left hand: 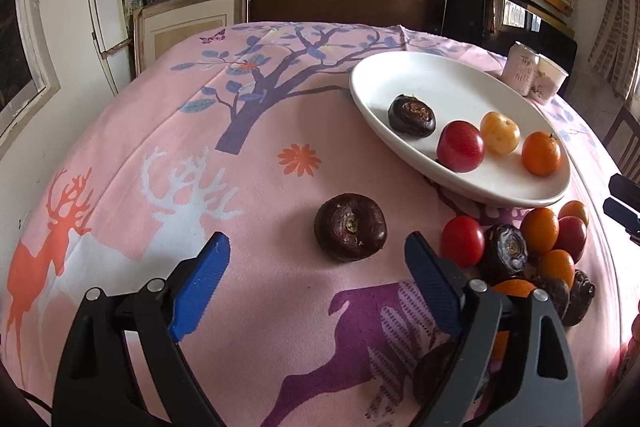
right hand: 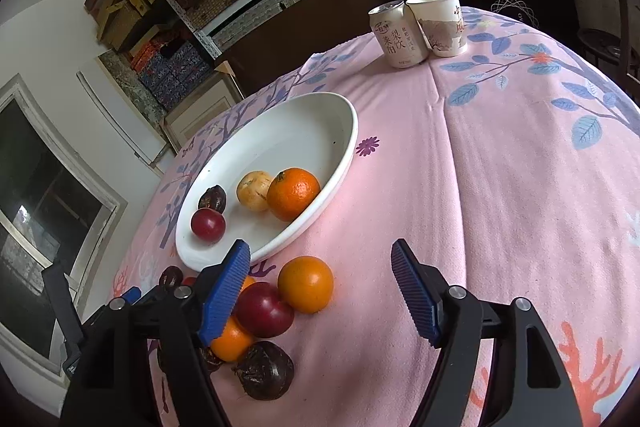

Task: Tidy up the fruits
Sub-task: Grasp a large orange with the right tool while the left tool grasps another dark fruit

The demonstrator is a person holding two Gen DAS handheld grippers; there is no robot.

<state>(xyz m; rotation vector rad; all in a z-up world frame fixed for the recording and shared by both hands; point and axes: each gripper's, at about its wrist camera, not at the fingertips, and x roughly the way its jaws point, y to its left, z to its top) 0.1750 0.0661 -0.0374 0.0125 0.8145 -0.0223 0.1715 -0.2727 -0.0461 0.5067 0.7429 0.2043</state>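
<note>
Fruit sits in two groups on the pink counter cloth (left hand: 280, 115): four pieces in the white plate (left hand: 452, 79), a loose heap (left hand: 532, 247) just below its rim. One dark chestnut (left hand: 350, 227) lies apart, ahead of my left gripper (left hand: 316, 259), jaws open and empty. My right gripper (right hand: 320, 267) also stands open, holding nothing.
</note>
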